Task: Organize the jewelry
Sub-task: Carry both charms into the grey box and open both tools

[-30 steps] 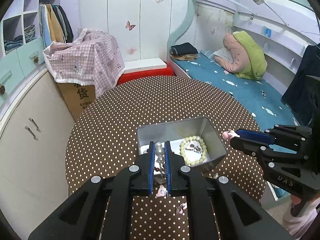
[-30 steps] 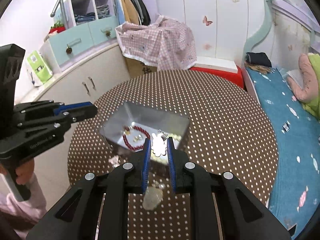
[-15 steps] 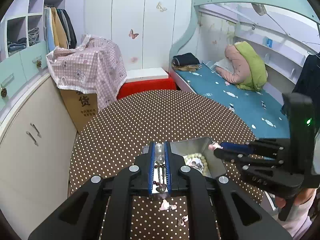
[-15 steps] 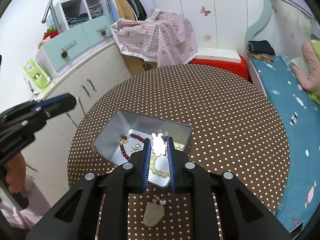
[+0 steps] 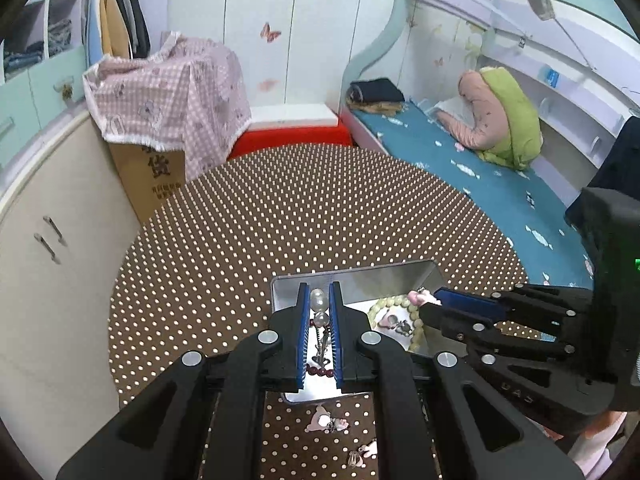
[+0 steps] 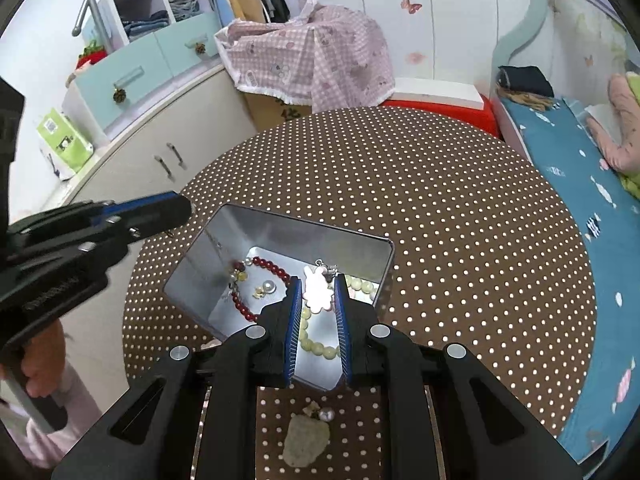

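An open metal tin (image 5: 360, 276) sits on the dotted round table. My left gripper (image 5: 319, 304) hangs over the tin's left part, shut on a dangling earring with clear beads (image 5: 318, 300). My right gripper (image 6: 316, 286) is shut on a pale pink rabbit-shaped charm (image 6: 316, 294) above the tin (image 6: 280, 228). Inside lie a red bead bracelet (image 6: 272, 270), a cream bead bracelet (image 6: 316, 344) and a pearl piece (image 6: 269, 288). The right gripper (image 5: 430, 300) also shows at the right in the left wrist view, and the left gripper (image 6: 182, 206) at the left in the right wrist view.
Loose pieces lie on the table in front of the tin: a pink charm (image 5: 326, 424), another small piece (image 5: 360, 456), and a pearl piece (image 6: 326, 414) by a beige patch (image 6: 306, 440). Cabinets stand to the left and a bed (image 5: 460, 168) to the right.
Both grippers have come forward and down over the tin, each still holding its piece. The right gripper's tip now reaches over the tin's right side.
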`<state>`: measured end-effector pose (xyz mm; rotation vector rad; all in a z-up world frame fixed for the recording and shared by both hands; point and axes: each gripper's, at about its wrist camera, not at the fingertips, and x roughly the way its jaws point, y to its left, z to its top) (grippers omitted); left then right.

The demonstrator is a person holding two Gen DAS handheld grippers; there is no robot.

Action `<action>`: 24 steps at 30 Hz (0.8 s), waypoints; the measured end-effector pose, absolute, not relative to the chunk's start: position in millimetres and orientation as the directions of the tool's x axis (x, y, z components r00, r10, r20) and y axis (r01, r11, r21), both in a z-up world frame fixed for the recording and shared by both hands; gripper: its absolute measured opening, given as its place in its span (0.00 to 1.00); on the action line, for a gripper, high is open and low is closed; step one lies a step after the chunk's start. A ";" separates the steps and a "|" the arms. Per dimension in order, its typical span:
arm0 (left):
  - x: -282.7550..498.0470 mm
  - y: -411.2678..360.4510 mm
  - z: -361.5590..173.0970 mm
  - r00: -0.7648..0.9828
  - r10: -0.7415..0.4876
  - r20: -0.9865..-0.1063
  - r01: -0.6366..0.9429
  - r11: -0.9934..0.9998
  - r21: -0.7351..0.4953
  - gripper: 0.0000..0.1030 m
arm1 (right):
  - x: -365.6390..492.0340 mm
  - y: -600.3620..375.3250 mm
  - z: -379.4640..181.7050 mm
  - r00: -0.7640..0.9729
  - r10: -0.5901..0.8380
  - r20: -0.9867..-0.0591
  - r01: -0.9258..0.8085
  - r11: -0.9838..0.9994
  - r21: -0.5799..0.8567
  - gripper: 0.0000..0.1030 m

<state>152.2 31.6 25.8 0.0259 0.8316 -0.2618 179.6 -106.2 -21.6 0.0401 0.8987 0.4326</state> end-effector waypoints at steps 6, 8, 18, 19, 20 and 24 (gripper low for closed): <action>164.1 28.4 1.9 0.592 -0.226 -0.774 0.238 0.966 -0.100 0.08 | 186.0 -101.5 -28.9 0.524 0.383 -0.761 -0.347 0.912 0.220 0.17; 167.1 27.8 -3.8 0.579 -0.225 -0.783 0.235 0.966 -0.103 0.08 | 187.5 -101.0 -30.1 0.521 0.383 -0.763 -0.347 0.911 0.221 0.17; 172.2 29.6 -11.7 0.553 -0.252 -0.794 0.238 0.961 -0.139 0.30 | 188.7 -100.9 -31.0 0.519 0.385 -0.763 -0.349 0.910 0.222 0.17; 171.1 29.8 -11.2 0.554 -0.254 -0.792 0.244 0.960 -0.137 0.30 | 188.2 -100.6 -30.6 0.522 0.384 -0.762 -0.350 0.911 0.219 0.17; 169.5 30.1 -10.6 0.557 -0.251 -0.792 0.245 0.961 -0.132 0.30 | 187.6 -102.3 -30.2 0.523 0.384 -0.761 -0.350 0.911 0.219 0.17; 164.6 33.2 -8.2 0.567 -0.251 -0.784 0.244 0.961 -0.131 0.37 | 186.3 -104.7 -27.3 0.528 0.394 -0.752 -0.352 0.908 0.229 0.17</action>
